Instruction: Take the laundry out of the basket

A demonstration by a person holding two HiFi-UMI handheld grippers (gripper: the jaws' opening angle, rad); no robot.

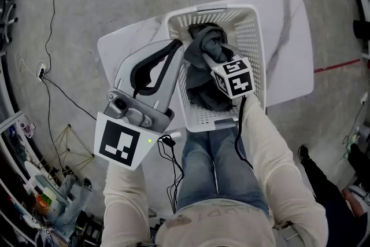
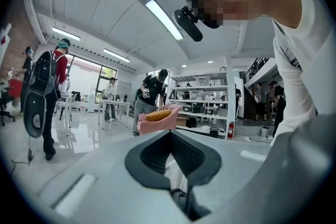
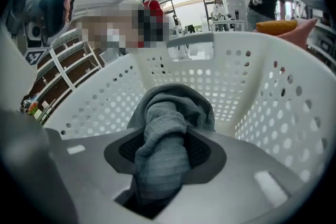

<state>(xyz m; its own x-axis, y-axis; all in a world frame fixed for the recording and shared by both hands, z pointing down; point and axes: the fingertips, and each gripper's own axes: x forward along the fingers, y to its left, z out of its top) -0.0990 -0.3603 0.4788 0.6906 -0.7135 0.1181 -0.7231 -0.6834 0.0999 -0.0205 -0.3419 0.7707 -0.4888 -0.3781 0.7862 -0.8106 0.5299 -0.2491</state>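
Note:
A white perforated laundry basket point(image 1: 256, 32) stands on a small white table point(image 1: 292, 61). My right gripper point(image 1: 207, 58) reaches into it from the near side and is shut on a bunched grey garment point(image 1: 209, 40), lifted to about rim height. In the right gripper view the grey garment point(image 3: 169, 105) fills the gap of the right gripper point(image 3: 166, 136), with the basket wall point(image 3: 262, 92) behind. More dark laundry point(image 1: 203, 100) lies in the basket's bottom. My left gripper point(image 1: 175, 48) hovers at the basket's left rim, jaws together and empty; the left gripper point(image 2: 170, 134) points level across the room.
The table's edge point(image 1: 110, 46) lies under the left gripper. Black cables point(image 1: 55, 87) trail over the concrete floor at left. The wearer's jeans point(image 1: 208, 165) are close against the basket's near side. Several people point(image 2: 149, 99) and shelving point(image 2: 205, 107) stand far off.

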